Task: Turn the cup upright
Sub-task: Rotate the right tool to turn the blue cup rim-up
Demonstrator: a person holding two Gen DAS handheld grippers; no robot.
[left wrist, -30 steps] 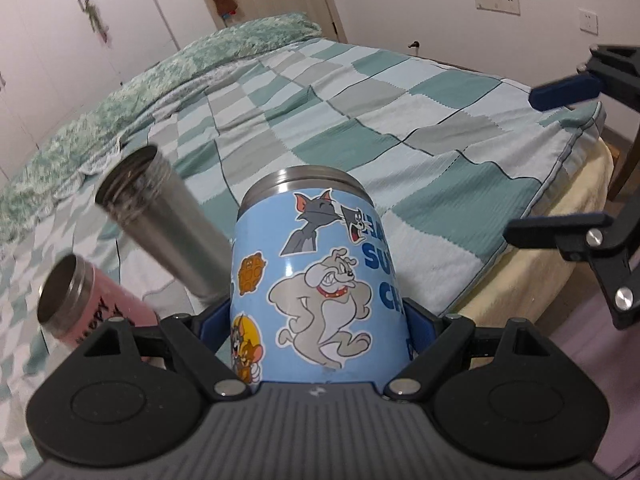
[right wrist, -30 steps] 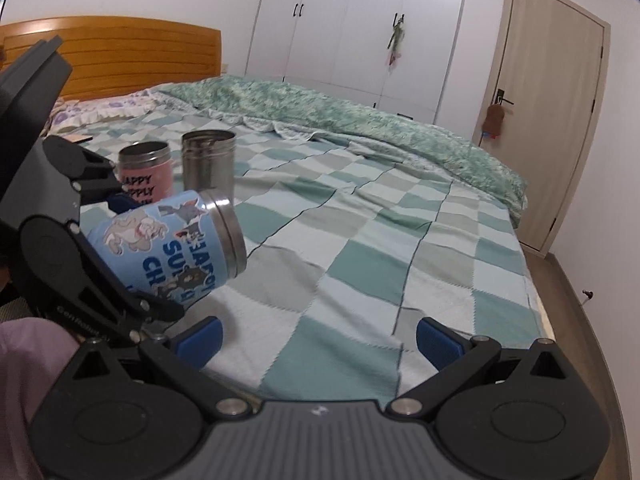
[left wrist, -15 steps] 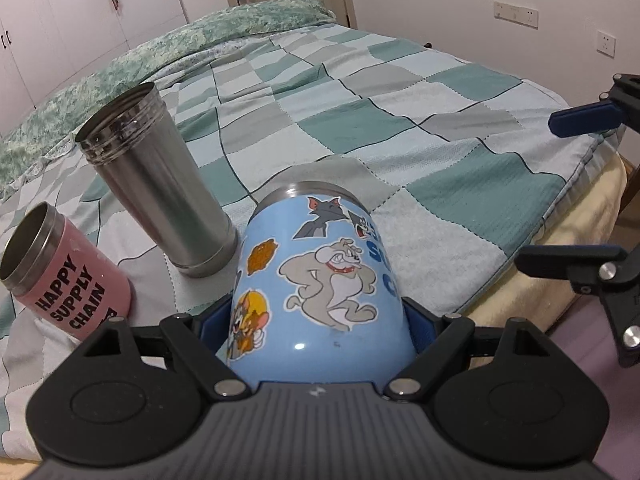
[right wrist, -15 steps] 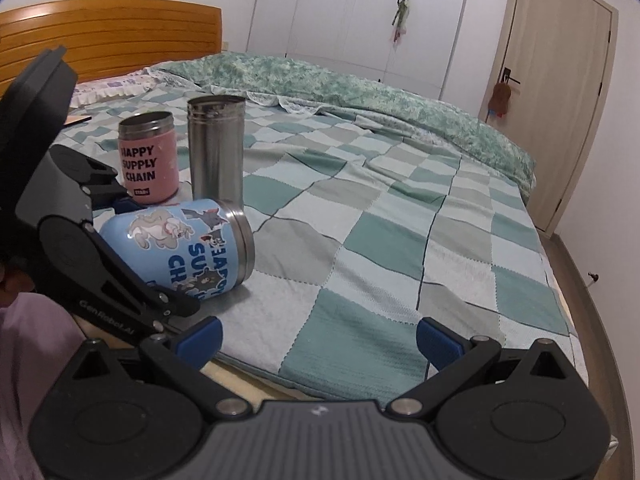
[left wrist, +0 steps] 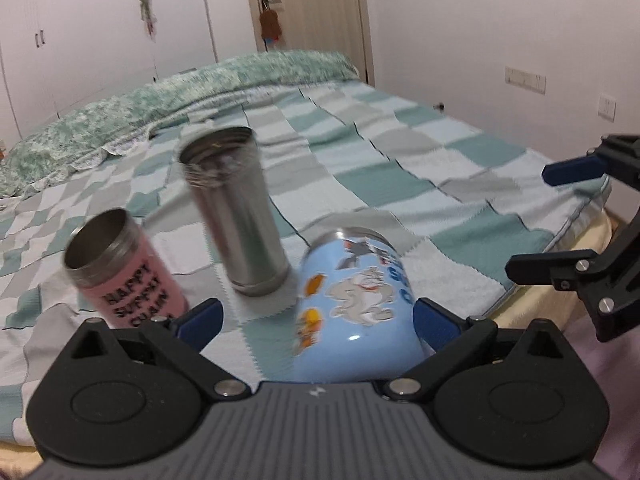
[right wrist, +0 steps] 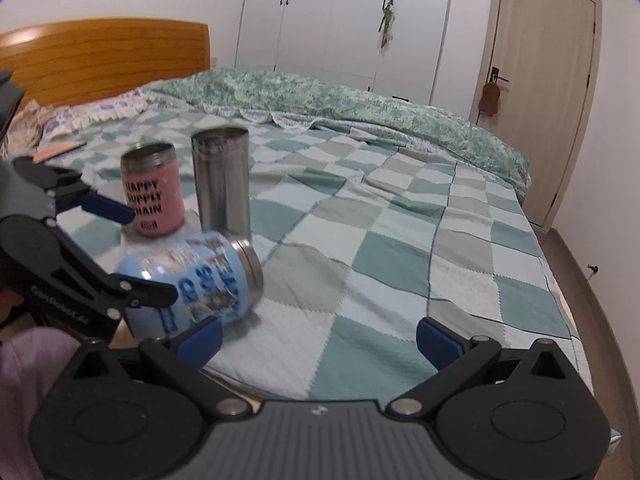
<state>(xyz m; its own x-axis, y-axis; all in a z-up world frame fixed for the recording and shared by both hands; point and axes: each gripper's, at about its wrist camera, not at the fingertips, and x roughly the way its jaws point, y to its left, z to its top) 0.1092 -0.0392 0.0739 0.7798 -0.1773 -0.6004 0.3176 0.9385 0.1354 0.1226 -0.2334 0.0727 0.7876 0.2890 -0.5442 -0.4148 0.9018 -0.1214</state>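
Cup (right wrist: 192, 284) before two tumblers (right wrist: 221, 184)

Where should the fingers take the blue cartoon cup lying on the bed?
Probably across the blue cartoon cup mid-body, coming from its closed base end nearest the bed edge. It lies on its side, steel rim pointing away over the checkered blanket, curved walls exposed.

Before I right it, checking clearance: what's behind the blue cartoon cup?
Behind the blue cartoon cup, a steel tumbler and pink cup stand upright. Their insides stay hidden.
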